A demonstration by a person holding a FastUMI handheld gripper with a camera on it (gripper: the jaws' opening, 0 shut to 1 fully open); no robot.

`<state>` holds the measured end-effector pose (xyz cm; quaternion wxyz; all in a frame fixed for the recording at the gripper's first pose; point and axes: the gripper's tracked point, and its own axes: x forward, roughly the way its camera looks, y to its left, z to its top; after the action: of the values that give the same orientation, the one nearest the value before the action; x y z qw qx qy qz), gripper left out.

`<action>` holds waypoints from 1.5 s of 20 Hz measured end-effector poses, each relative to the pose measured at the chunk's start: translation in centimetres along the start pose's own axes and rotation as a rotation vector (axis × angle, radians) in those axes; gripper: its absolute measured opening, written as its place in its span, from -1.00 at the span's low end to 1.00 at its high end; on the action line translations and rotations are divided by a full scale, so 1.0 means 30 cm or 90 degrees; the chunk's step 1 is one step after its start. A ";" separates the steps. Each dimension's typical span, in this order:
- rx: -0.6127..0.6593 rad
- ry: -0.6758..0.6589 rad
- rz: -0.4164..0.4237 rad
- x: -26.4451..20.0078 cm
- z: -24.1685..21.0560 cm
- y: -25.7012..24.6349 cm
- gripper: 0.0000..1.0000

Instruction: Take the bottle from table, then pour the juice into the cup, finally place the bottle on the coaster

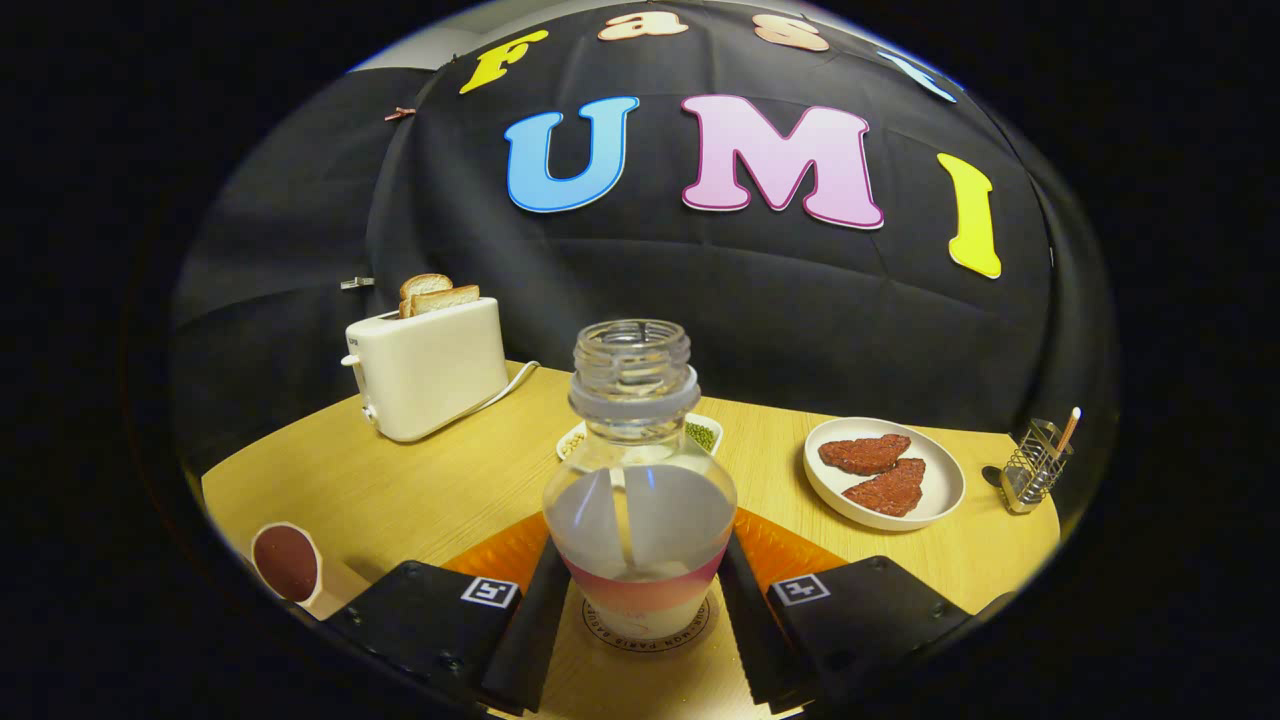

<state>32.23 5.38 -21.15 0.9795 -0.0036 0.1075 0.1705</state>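
A clear glass bottle (640, 500) without a cap stands upright between my fingers, with a little pale juice at its bottom. Its base rests on a round coaster (600, 628) with a printed ring, lying on the wooden table (420, 490). My gripper (642, 548) is shut on the bottle, one finger pressing each side of its wide body. A cup (286, 562) with a dark brown inside stands to the left, beside the left finger's housing.
A white toaster (428, 368) with bread slices stands at the back left. Behind the bottle is a small dish (704, 432) of green bits. A white plate (884, 472) with two brown patties lies to the right, and a wire holder (1036, 466) past it. An orange mat (792, 546) shows behind the fingers.
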 end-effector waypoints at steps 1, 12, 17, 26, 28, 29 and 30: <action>0.004 0.000 -0.001 0.003 0.003 -0.002 0.54; 0.032 0.023 0.018 -0.065 0.027 0.022 1.00; 0.045 0.051 0.021 -0.134 0.028 0.018 1.00; 0.069 0.071 0.038 -0.288 0.020 0.021 1.00; 0.053 0.059 0.037 -0.365 0.031 0.016 1.00; 0.041 0.050 0.019 -0.411 0.007 -0.010 1.00; 0.030 0.034 0.007 -0.465 0.022 -0.027 1.00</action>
<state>19.81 -0.02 -17.57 0.9750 0.0155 0.1378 0.1735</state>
